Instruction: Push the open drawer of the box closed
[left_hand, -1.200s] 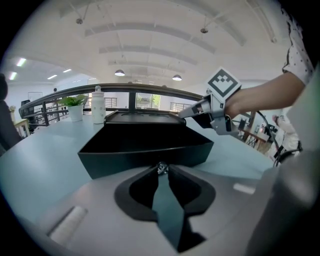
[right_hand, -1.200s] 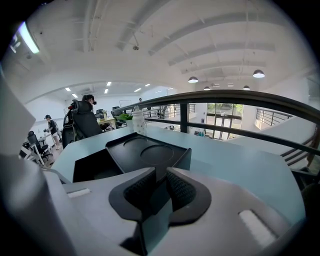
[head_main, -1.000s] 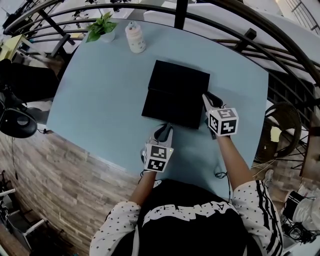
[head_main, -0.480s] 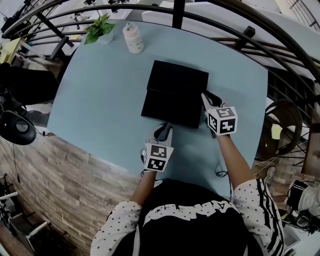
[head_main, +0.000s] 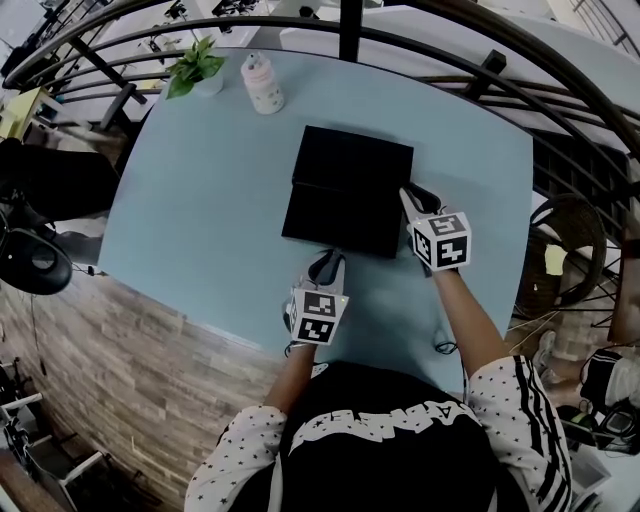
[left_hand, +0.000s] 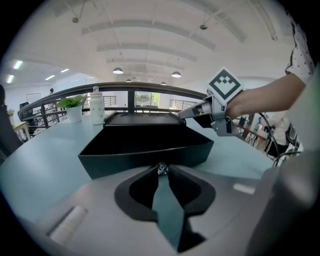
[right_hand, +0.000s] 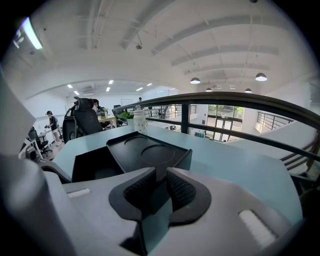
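A black box (head_main: 355, 165) lies in the middle of the pale blue table (head_main: 200, 200). Its open drawer (head_main: 335, 225) sticks out toward me. My left gripper (head_main: 326, 264) is shut, its tips at the middle of the drawer's front wall (left_hand: 145, 150). In the left gripper view the shut tips (left_hand: 161, 169) sit right against that wall. My right gripper (head_main: 413, 198) rests at the box's right side, where the drawer leaves the body. Its ribbed pads (right_hand: 180, 189) stand almost together with nothing between them. The box's top (right_hand: 150, 150) shows round recesses, and the drawer's hollow (right_hand: 95, 165) lies to its left.
A white bottle (head_main: 262, 82) and a small potted plant (head_main: 195, 62) stand at the table's far left corner. A dark curved railing (head_main: 480, 75) runs behind the table. The table's near edge (head_main: 200, 315) drops to a brick-patterned wall.
Only the head camera has shifted a little. Both grippers and the drawer stay where they were.
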